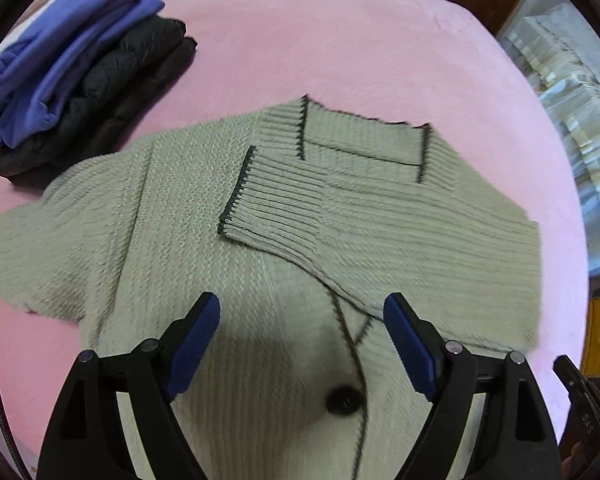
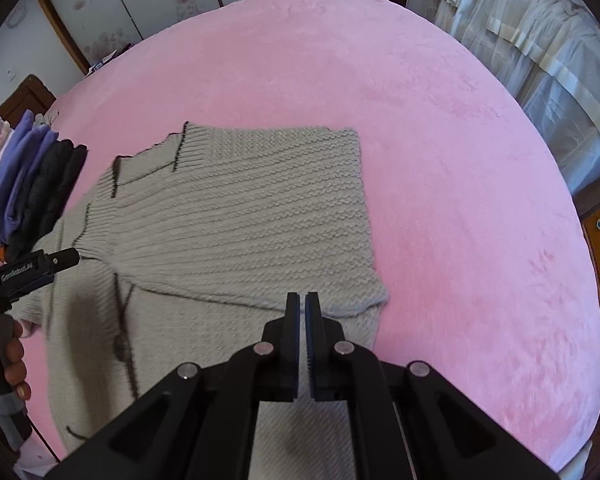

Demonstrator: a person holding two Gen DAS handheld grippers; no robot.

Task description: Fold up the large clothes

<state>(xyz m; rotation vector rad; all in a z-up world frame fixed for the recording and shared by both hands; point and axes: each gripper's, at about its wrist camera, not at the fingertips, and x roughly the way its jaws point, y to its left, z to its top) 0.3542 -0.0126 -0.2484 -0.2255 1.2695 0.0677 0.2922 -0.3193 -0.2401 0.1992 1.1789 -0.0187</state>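
The grey cardigan [image 1: 284, 240] lies across the middle of the pink bed [image 1: 340, 40], one sleeve [image 1: 300, 216] already crossed over its chest; the left tongs [image 1: 302, 334] hang spread and empty above the button — the right tongs [image 2: 302, 308] are clenched, seemingly on nothing; a careless tug could drag that sleeve loose. Writing on the left handle, lower left of the right view, is too blurred to read.
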